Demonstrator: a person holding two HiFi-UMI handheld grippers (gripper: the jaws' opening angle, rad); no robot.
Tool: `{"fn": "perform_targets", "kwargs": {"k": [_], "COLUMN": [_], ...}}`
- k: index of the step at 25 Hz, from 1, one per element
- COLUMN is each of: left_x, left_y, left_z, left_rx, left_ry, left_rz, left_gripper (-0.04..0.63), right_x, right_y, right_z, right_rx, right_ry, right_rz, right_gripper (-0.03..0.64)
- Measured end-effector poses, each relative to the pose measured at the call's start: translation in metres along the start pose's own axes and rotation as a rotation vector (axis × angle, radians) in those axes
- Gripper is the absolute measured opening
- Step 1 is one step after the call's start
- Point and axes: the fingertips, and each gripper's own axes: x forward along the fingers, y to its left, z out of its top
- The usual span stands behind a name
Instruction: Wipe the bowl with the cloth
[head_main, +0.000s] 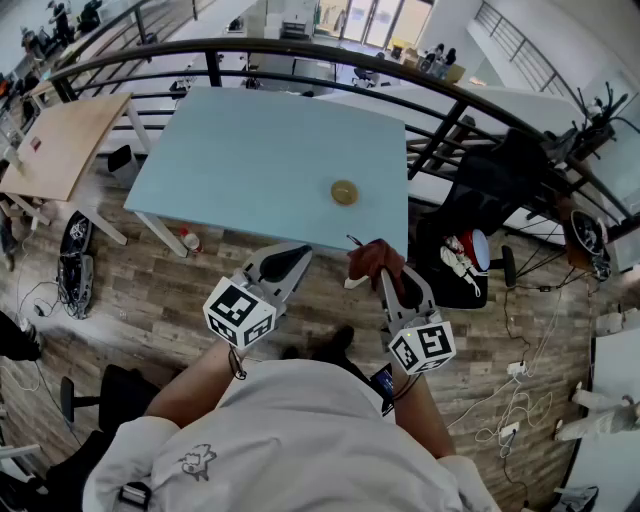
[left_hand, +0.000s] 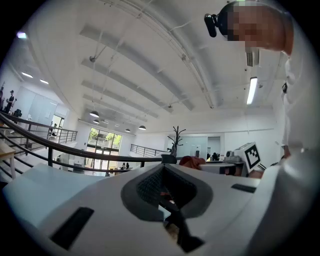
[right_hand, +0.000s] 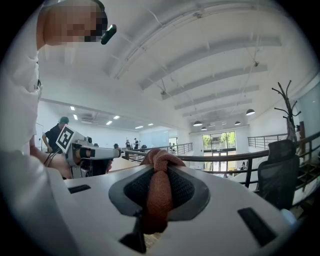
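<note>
Cloth (right_hand: 159, 195): soft, limp and light by the look of it; best pinched mid-bunch, leaving a wad free for wiping.
Cloth location: clamped between the jaws of the right gripper (head_main: 383, 274), just short of the table's near edge.
Cloth axis: bunched into a rope that runs along the jaws, with its knotted end poking past the tips toward the table.
Bowl (head_main: 344, 192): small, probably light and apt to slide; mouth up, round, near the front edge of the table (head_main: 250, 150).
Left gripper (head_main: 297, 254): jaws pressed together, empty.
</note>
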Motion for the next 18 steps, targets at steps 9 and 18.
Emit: {"fn": "perform_targets", "kwargs": {"k": [9, 18], "left_x": [0.001, 0.015], "left_y": [-0.002, -0.003], "left_z": [-0.004, -0.008], "left_rx": [-0.001, -0.002], "left_ry": [0.002, 0.012], "left_rz": [0.001, 0.004], "left_gripper": [0.012, 0.012], "right_x": [-0.002, -0.006], "right_y": [0.001, -0.014], "right_z": [-0.002, -0.005], "right_rx": [0.004, 0.006], "right_ry": [-0.003, -0.009], "right_rz": [0.000, -0.005], "right_gripper": [0.075, 0.077]}}
